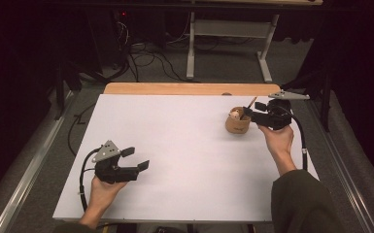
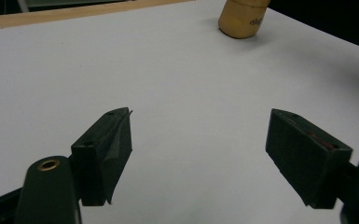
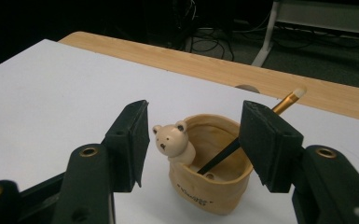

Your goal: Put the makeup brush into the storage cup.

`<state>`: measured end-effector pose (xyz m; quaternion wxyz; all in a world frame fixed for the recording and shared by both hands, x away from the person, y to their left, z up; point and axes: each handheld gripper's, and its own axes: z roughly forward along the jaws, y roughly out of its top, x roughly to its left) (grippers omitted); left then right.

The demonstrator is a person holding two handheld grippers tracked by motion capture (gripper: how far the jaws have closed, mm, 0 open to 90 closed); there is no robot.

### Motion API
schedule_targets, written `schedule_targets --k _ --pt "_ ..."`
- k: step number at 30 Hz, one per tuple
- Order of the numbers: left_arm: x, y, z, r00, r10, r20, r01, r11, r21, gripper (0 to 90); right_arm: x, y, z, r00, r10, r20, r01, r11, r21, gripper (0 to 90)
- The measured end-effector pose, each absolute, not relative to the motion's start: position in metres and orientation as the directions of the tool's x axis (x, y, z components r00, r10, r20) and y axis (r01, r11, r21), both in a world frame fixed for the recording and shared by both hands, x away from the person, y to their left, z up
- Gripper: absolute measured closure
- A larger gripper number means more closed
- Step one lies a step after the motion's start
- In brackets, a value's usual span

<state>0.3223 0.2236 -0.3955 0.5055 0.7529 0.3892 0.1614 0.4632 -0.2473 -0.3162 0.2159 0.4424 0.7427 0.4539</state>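
Right gripper held level just beside the tan bear cup, jaws released around it, not touching. A pencil leans inside the cup. Cup lettering unreadable. Left gripper well apart from the cup, jaws wide, empty, hand resting on the white table.

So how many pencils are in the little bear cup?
1. A single pencil leans inside the bear cup, its gold and white end sticking out over the rim toward the table's wooden far edge. The cup's floor looks otherwise bare, though the near wall hides part.
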Motion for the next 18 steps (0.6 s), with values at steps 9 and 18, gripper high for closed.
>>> schedule_targets --k 9,18 --pt "0.322 0.225 -0.395 0.645 0.749 -0.151 0.421 -0.183 0.888 22.7 0.453 -0.249 -0.315 -0.531 0.843 0.086 0.448 0.193 0.873 43.5" --pt "0.321 0.225 -0.395 0.636 0.758 -0.147 0.415 -0.175 0.893 22.6 0.444 -0.246 -0.310 -0.575 0.814 0.077 0.430 0.222 0.875 43.5"
